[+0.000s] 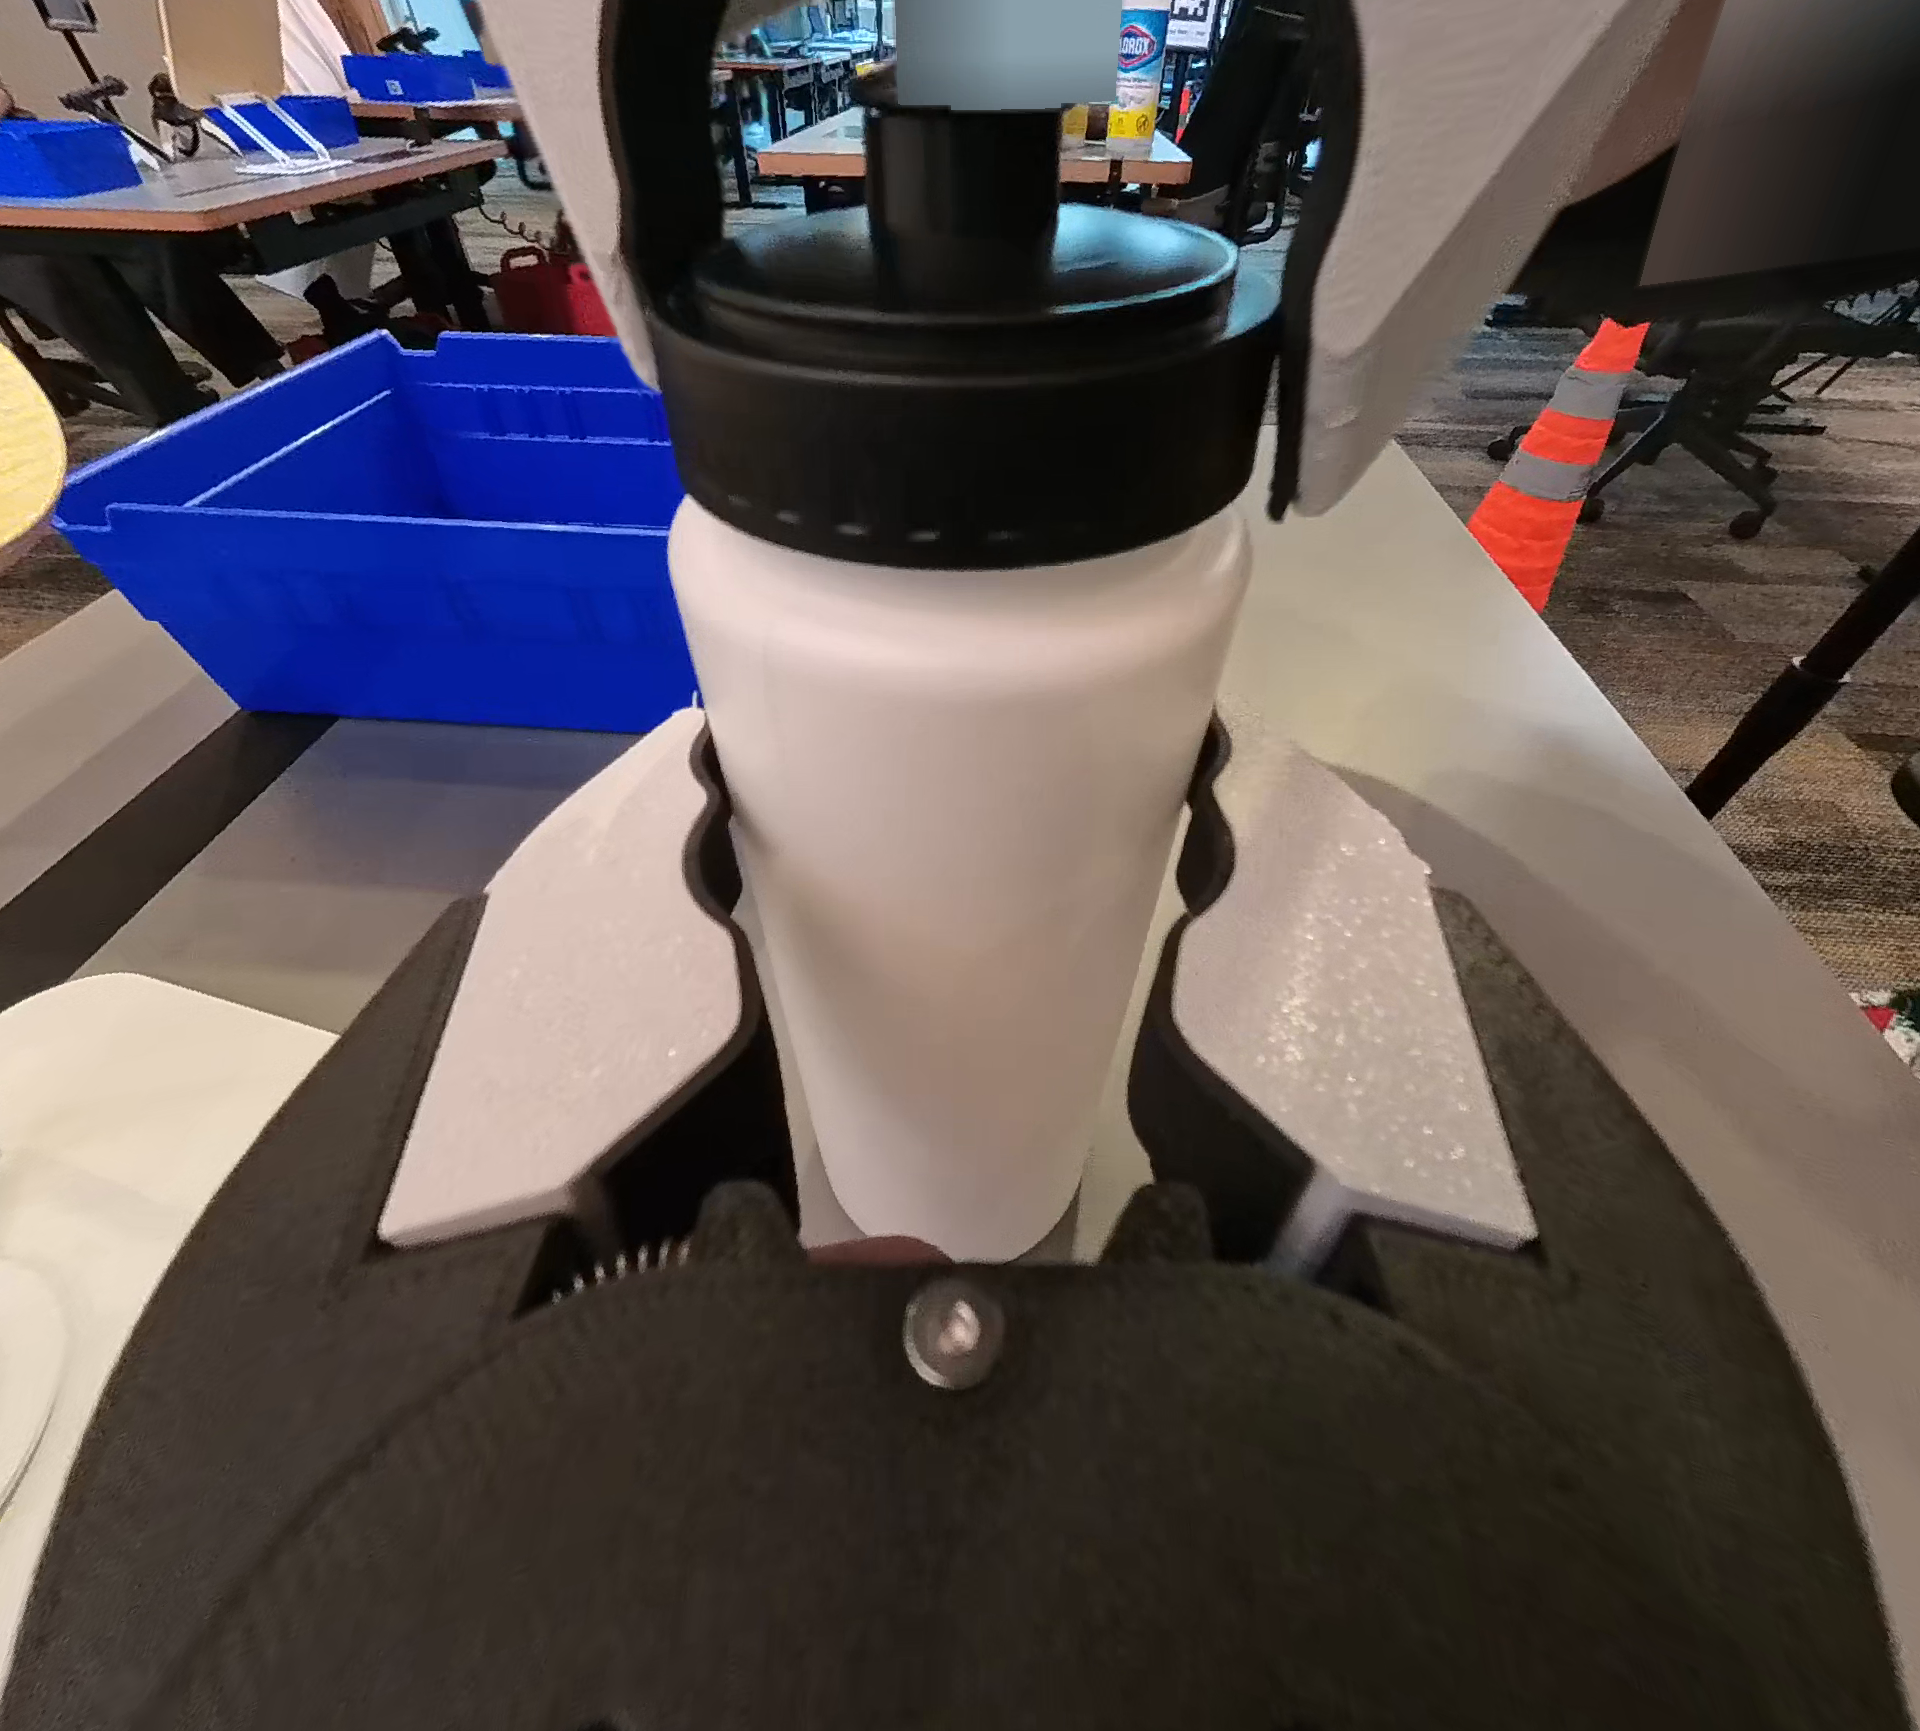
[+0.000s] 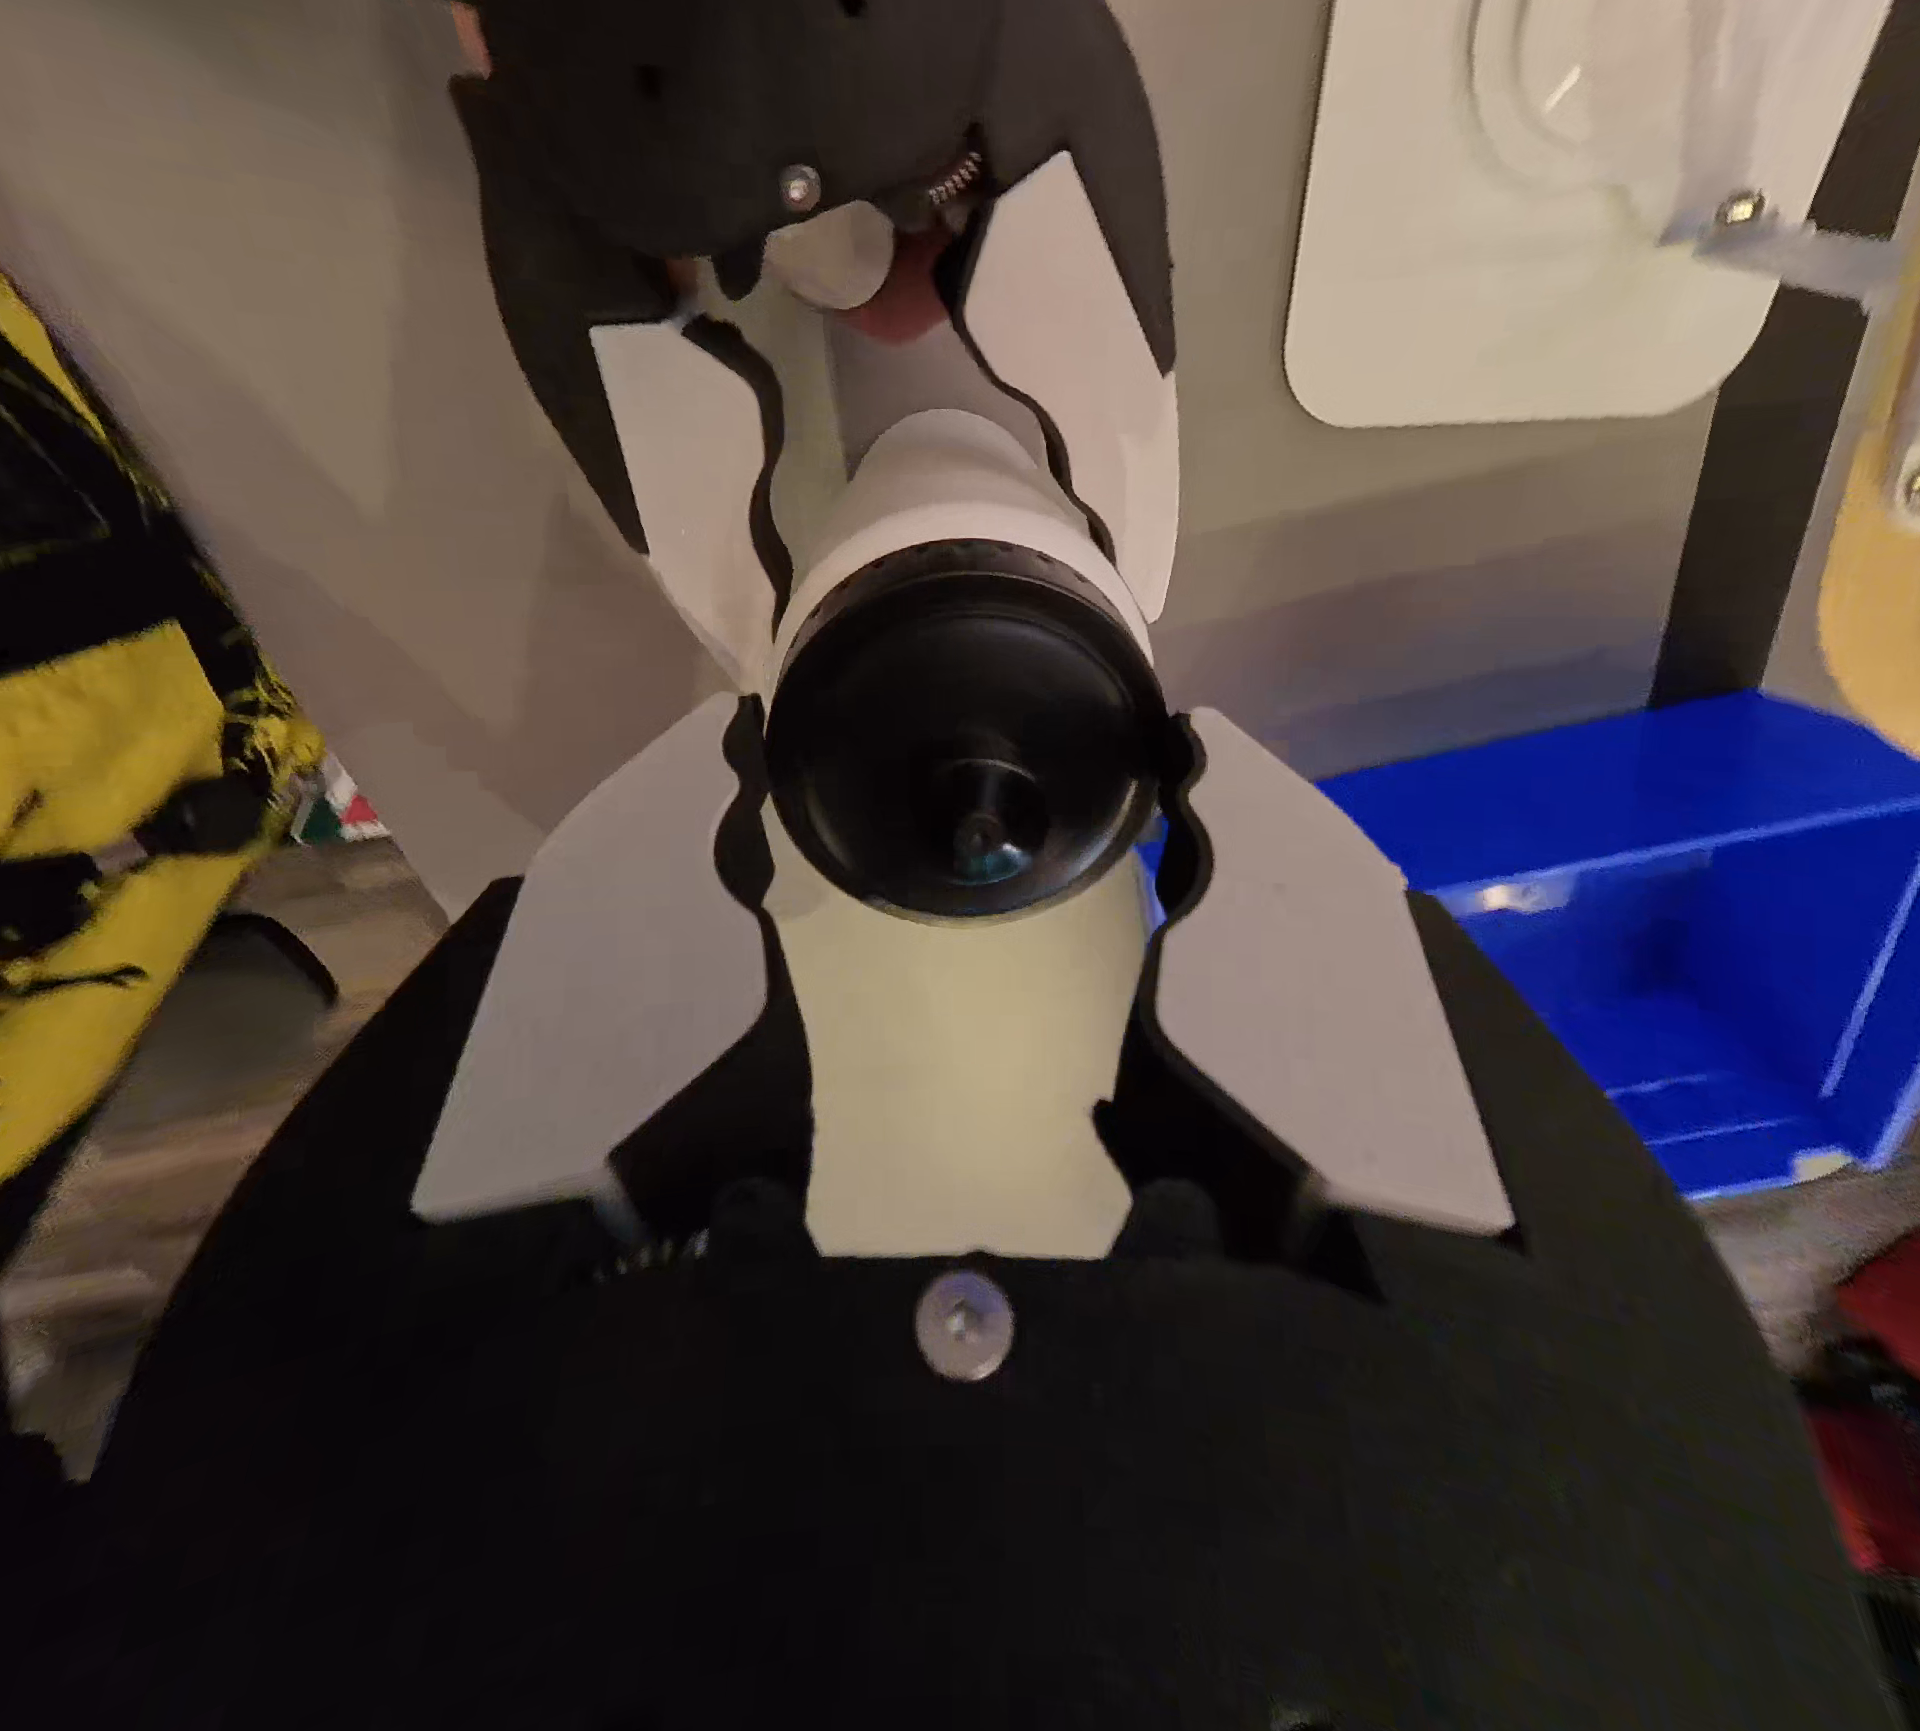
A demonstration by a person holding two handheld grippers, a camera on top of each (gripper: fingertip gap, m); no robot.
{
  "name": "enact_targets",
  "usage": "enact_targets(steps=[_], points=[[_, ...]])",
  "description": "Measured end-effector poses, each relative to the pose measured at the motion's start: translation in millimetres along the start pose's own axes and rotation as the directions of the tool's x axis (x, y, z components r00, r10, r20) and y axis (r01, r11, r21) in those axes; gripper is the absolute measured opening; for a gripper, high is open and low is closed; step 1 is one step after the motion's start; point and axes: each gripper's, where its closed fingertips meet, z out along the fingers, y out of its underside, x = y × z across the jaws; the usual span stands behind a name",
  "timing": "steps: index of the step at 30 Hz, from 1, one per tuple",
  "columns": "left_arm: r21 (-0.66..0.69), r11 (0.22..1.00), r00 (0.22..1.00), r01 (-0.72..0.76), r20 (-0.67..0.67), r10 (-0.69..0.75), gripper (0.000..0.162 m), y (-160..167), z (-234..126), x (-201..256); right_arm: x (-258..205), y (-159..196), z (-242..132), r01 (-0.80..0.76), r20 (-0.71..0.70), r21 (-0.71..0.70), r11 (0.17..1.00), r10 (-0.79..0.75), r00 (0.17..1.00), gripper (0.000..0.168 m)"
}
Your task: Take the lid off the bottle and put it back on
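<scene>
Two hand-held grippers [image 1: 961, 808] [image 2: 961, 798] on lidded bottle [image 1: 966, 798]

The left gripper [image 1: 956, 808] clamps the white bottle's [image 1: 961, 808] body while the right gripper [image 1: 961, 393] (reaching down from above) straddles its black lid [image 1: 961, 434], a blue bin [image 1: 364, 559] sitting behind on the table [image 1: 1403, 694].

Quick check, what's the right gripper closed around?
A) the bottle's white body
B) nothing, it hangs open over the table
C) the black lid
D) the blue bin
C: in the right wrist view the right gripper has a finger on each side of the black lid, while the left gripper clamps the bottle on its white body.
</scene>
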Motion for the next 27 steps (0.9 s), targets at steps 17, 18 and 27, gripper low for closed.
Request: enact_targets(steps=[17, 18, 27], points=[[0.004, 1.000, 1.000, 0.001, -0.004, -0.001, 0.084, 0, 1, 1, -2, 5, -2, 0.080, 0.104, 0.012, 0.997, -0.080, 0.991, 0.073], [0.005, 1.000, 1.000, 0.006, -0.003, -0.006, 0.084, -1, 1, 1, -1, 4, -2, -0.010, 0.106, 0.017, 1.000, 0.008, 0.994, 0.073], [0.003, 1.000, 1.000, -0.002, -0.008, 0.002, 0.084, -1, 2, 2, 3, 8, -3, 0.168, -0.018, 0.003, 0.986, -0.168, 0.986, 0.093]])
